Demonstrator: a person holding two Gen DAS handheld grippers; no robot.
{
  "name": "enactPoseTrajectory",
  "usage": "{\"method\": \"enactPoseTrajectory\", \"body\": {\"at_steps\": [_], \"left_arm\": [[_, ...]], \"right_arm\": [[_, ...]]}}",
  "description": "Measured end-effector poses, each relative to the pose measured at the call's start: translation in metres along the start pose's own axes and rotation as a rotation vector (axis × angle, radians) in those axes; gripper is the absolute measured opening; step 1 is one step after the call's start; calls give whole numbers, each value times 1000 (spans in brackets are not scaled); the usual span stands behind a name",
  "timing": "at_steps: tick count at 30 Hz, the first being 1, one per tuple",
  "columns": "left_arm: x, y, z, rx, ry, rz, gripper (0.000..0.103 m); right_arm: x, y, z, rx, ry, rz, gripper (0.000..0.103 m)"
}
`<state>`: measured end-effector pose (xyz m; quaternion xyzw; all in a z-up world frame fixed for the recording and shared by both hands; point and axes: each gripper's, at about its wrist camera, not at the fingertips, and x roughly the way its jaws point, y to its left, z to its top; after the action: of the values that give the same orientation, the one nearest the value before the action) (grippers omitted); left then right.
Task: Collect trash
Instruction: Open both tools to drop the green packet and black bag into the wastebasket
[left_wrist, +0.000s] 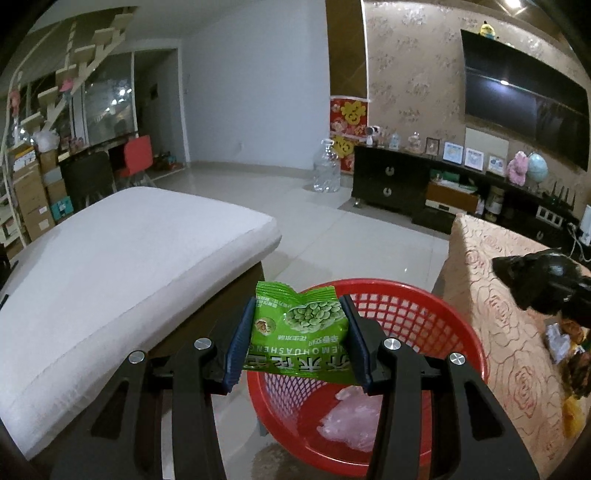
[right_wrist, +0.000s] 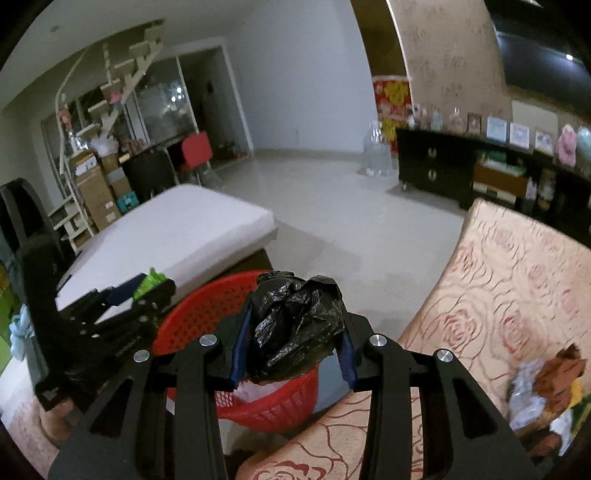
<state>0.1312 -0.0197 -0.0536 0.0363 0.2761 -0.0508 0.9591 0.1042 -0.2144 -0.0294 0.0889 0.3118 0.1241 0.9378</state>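
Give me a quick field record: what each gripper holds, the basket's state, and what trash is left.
left gripper: shut on green snack packet, above the basket
right gripper: shut on crumpled black bag, near the basket rim
red basket: on the floor, clear plastic inside
remaining trash: wrappers on the patterned cloth

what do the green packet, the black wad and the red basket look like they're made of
Green packet: glossy printed plastic film, going by its sheen and crimped top edge. Black wad: thin shiny plastic, probably a crumpled bin bag. Red basket: rigid moulded plastic with a lattice wall.
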Motion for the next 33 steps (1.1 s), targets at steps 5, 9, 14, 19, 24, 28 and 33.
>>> {"method": "enactPoseTrajectory", "body": {"at_steps": [5,9,14,19,24,28,33], "left_arm": [[3,2,-6,12,16,-4,45],[10,3,-12,15,51,-26,45],[15,-1,-17,39,78,-31,45],[21,-8,-22,68,104,-42,45],[25,-15,-23,92,118,-51,46],[27,-14,-23,88,130,-57,52],[23,-12,-22,75,113,-52,71]], "right_arm": [[17,9,1,5,28,35,38],[28,20,-3,0,54,58,38],[41,28,-9,-9,89,71,38],[47,32,-12,-1,111,77,39],[48,29,-13,9,120,87,45],[47,27,-14,35,123,93,59],[42,24,-15,45,119,92,64]]}}
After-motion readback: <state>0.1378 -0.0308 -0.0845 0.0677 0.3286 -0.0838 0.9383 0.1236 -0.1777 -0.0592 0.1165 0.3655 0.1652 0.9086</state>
